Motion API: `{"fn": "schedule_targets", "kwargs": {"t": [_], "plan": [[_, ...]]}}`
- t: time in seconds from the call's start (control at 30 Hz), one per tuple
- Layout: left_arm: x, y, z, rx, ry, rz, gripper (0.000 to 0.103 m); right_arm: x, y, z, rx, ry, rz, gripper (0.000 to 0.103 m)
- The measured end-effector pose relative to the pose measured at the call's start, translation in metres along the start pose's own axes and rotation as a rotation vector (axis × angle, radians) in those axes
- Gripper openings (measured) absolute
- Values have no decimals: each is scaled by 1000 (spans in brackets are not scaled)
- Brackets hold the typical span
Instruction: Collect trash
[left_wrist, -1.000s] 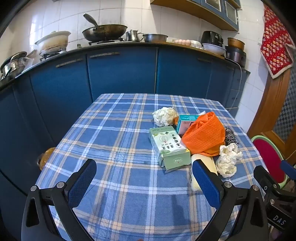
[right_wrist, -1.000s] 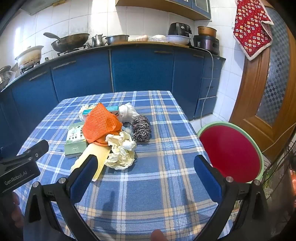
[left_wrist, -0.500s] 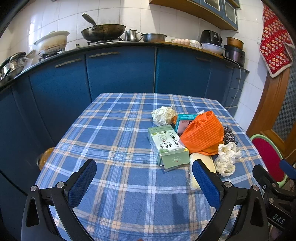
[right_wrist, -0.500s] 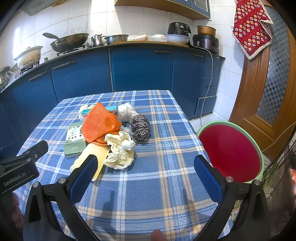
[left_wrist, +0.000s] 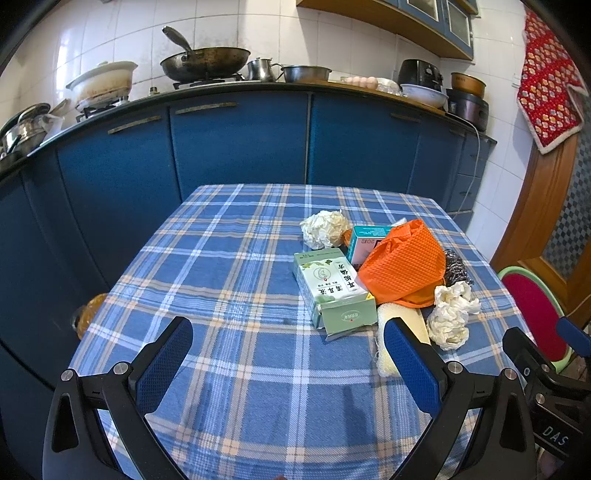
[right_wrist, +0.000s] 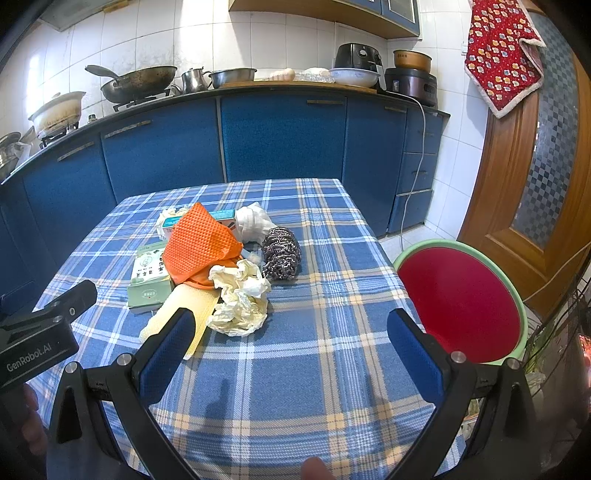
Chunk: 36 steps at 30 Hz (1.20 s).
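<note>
A pile of trash lies on the blue plaid table (left_wrist: 229, 266): a green box (left_wrist: 334, 290), an orange cloth (left_wrist: 404, 267), a teal box (left_wrist: 365, 240), crumpled white paper (left_wrist: 452, 314), another paper wad (left_wrist: 323, 229), a yellow sponge (left_wrist: 395, 332) and a steel scourer (right_wrist: 281, 253). My left gripper (left_wrist: 288, 363) is open and empty, near the front edge, left of the pile. My right gripper (right_wrist: 290, 352) is open and empty, in front of the crumpled paper (right_wrist: 240, 301). The orange cloth (right_wrist: 199, 245) and green box (right_wrist: 149, 282) show there too.
A red basin with a green rim (right_wrist: 461, 302) stands beside the table's right edge. Blue cabinets (left_wrist: 236, 147) run behind the table, with a wok (left_wrist: 205, 64), pots and cookers on the counter. A wooden door (right_wrist: 535, 184) is at the right.
Both grippers have drifted only slightly; the view of the pile has shifted a little. Both stay open and nothing on the table has moved.
</note>
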<state>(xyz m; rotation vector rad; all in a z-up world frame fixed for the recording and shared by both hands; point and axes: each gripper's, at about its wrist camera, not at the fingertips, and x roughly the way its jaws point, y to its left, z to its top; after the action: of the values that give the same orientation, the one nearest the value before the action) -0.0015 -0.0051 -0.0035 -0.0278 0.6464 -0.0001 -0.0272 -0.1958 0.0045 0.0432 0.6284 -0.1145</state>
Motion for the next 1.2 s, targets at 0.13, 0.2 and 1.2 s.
{"fn": "schedule_targets", "kwargs": {"t": [0.13, 0.2, 1.2], "plan": [[0, -1, 0, 0, 1, -1, 103, 0, 0, 0, 1, 0, 0, 102], [0, -1, 0, 0, 1, 0, 103, 0, 0, 0, 1, 1, -1, 102], [0, -1, -2, 0, 6, -1, 103, 2, -2, 0, 4, 5, 3, 102]]}}
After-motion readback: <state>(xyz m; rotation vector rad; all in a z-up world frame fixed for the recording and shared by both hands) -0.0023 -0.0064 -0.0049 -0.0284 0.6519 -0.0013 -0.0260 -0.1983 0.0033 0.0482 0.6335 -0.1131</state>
